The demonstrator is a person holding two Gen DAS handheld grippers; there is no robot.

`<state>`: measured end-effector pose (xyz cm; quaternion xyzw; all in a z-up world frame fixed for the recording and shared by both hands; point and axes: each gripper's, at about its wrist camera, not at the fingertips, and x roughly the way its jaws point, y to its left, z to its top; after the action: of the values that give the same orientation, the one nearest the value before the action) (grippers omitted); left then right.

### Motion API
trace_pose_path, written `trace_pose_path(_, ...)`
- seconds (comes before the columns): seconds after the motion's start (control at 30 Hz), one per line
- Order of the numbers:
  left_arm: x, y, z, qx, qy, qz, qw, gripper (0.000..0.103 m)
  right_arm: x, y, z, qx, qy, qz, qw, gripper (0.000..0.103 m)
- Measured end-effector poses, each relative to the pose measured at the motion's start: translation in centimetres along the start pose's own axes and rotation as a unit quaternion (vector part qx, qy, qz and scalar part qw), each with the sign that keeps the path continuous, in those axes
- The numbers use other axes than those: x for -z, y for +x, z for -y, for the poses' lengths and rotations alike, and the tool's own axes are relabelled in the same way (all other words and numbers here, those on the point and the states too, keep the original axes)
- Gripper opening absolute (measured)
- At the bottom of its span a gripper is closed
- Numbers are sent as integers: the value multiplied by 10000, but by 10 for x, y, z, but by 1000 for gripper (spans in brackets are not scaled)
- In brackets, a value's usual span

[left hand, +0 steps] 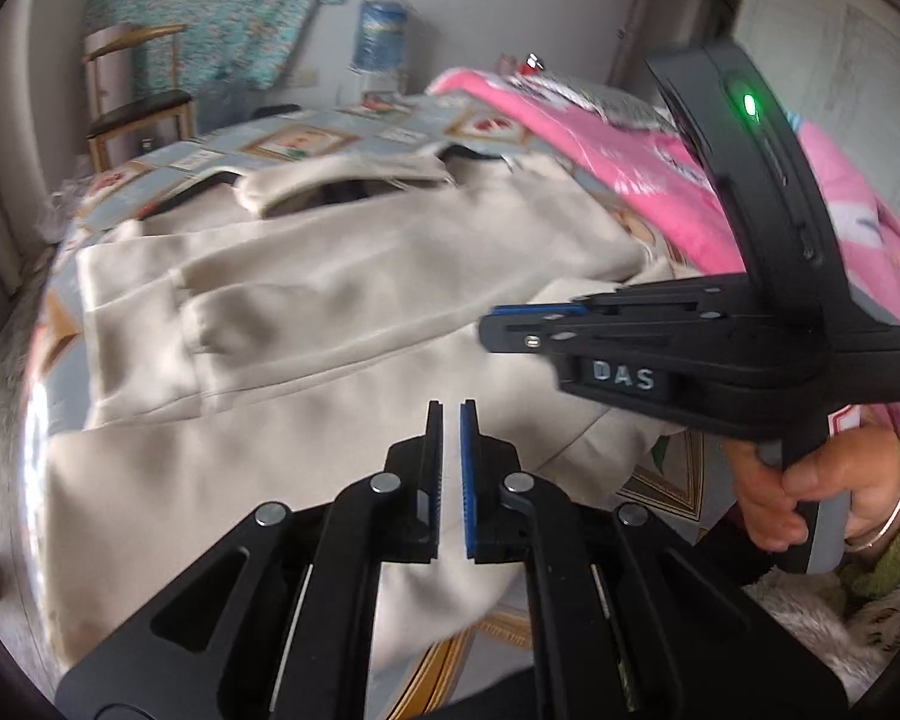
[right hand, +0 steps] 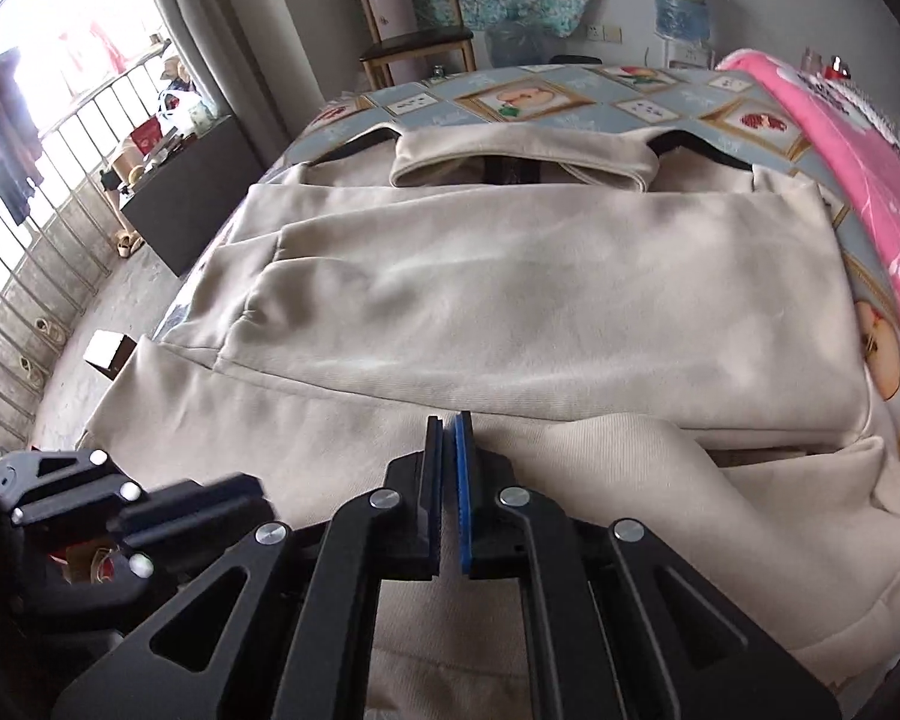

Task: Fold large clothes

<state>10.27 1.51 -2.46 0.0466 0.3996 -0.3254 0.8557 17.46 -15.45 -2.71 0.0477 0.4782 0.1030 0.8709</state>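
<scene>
**A:** Which step was in hand?

**B:** By my reading, between folds. The beige garment (right hand: pixel 540 300) lay flat on the patterned bedsheet (right hand: pixel 570 102), spread out ahead of both sets of fingers, with one sleeve already laid across the body ahead and to the left of the right gripper (right hand: pixel 449 420). Its lower part ran beneath and past the fingertips toward the person.

**A:** And the fingers?

**B:** The right gripper's jaws were almost pressed together, a sliver of gap, nothing between them. The left gripper (left hand: pixel 451 408) stood slightly parted over the cloth, also pinching nothing.

**A:** So the next move?

**B:** Probably seizing the loose hem or the rumpled flap to the right of the right fingers and carrying it up toward the collar. That would call for opening wider first, then both grippers biting the edge evenly so the fold stays square.

**A:** Counts?

**B:** One garment, two grippers, one pink blanket (right hand: pixel 840 138) far right of the fingers, one wooden chair (right hand: pixel 414 30) beyond.
</scene>
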Motion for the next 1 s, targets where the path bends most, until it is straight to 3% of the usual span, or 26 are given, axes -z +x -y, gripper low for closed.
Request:
trace_pose_path(0.13,4,24,2,106,-22,-239,9997,5,2,13,7,126,61,-110,9998,2)
trace_pose_path(0.23,11,32,2,8,32,-313,9995,5,3,16,15,-49,263,-158,9995,2)
trace_pose_path(0.37,12,32,2,-54,91,-316,9994,6,4,-17,33,-335,519,72,9981,4)
trace_pose_path(0.4,12,32,2,-64,90,-315,9994,6,7,-31,43,-273,606,119,9977,8)
trace_pose_path(0.47,12,31,2,-78,91,-307,9995,6,15,-52,61,77,692,164,9974,29)
trace_pose_path(0.5,12,31,2,-88,90,-302,9995,6,20,-61,72,322,733,177,9966,50)
trace_pose_path(0.6,12,30,2,-126,78,-294,9995,8,33,-70,99,999,775,46,9920,55)
trace_pose_path(0.67,12,30,2,-144,59,-291,9995,8,38,-65,109,1113,841,-116,9902,55)
trace_pose_path(0.73,12,30,3,-181,80,-277,9994,8,39,-56,112,1156,756,-188,9902,49)
trace_pose_path(0.77,13,30,4,-199,95,-268,9994,8,39,-51,112,1271,683,-211,9893,38)
trace_pose_path(0.8,13,30,4,-226,98,-258,9994,8,38,-41,112,1433,610,-315,9873,10)
trace_pose_path(0.83,13,30,4,-242,92,-253,9993,8,38,-38,114,1448,652,-346,9867,5)
trace_pose_path(1.0,14,27,2,-290,-9,-172,9994,7,42,-56,132,1676,1072,-4,9800,3)
